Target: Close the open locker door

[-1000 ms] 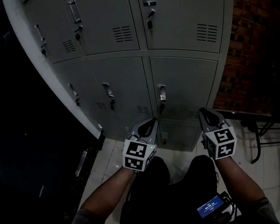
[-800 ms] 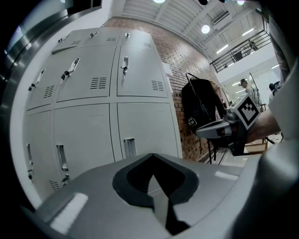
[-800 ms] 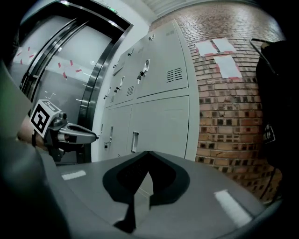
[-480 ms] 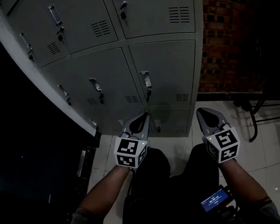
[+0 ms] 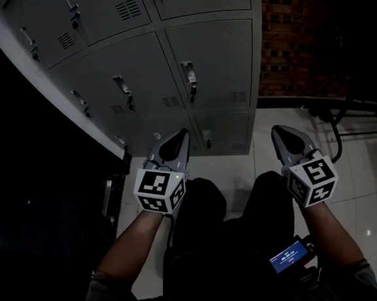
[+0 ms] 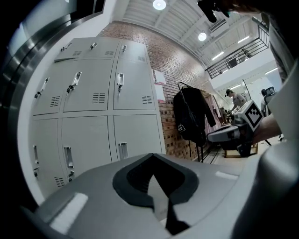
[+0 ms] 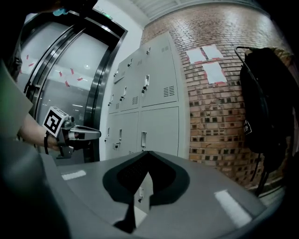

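A bank of grey lockers [image 5: 214, 65] stands ahead, and every door I can see lies flush, each with a handle and key. My left gripper [image 5: 177, 136] is held level, short of the lowest row, with its jaws together and nothing between them. My right gripper [image 5: 280, 132] hangs level off the bank's right end, over the white floor tiles, and is shut and empty as well. The left gripper view looks past the left gripper [image 6: 152, 155] at the lockers [image 6: 88, 126]. The right gripper view shows the right gripper [image 7: 148, 153] before the lockers [image 7: 154, 116].
A brick wall [image 5: 297, 39] adjoins the lockers on the right. A black jacket [image 6: 191, 116] hangs on a rack there, whose legs [image 5: 341, 133] rest on the floor. Left of the lockers is a dark metal-framed glass doorway [image 7: 70, 70]. A small blue-lit screen [image 5: 290, 257] sits at my waist.
Both grippers have drawn back from the lockers, which have slid up and left in the head view. The two grippers have spread a little further apart.
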The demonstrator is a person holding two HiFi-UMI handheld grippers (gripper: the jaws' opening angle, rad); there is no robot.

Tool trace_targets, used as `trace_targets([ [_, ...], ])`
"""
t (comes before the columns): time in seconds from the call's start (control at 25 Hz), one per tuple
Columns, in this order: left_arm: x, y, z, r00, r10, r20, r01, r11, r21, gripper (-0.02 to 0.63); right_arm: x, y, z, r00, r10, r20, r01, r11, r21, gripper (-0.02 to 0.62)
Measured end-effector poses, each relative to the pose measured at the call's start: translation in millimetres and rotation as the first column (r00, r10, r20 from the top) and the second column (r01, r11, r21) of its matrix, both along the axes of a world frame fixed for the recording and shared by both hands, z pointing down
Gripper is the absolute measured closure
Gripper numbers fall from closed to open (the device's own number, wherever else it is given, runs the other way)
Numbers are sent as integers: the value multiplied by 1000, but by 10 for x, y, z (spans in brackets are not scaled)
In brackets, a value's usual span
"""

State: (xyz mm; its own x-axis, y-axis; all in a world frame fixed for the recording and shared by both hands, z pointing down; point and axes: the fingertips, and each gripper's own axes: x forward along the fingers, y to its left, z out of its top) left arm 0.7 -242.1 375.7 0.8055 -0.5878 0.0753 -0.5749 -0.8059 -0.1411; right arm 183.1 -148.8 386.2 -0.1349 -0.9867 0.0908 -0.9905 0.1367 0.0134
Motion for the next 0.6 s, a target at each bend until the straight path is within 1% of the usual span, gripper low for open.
trace_targets([
  [0.28, -302, 387, 85, 1000, -10, 7, 10, 1000, -5, 604, -301, 460, 248, 1000, -26, -3, 26, 999, -45, 595],
  [0.44, -449, 669, 133, 1000, -14, 13, 14, 1000, -10, 604, -460, 757, 300, 999, -41, -15, 40, 998, -53, 595],
  [0.6, -529, 995, 156, 1000, -18, 19, 18, 1000, -13, 604, -540, 1046, 287, 998, -53, -14, 52, 997, -52, 595],
])
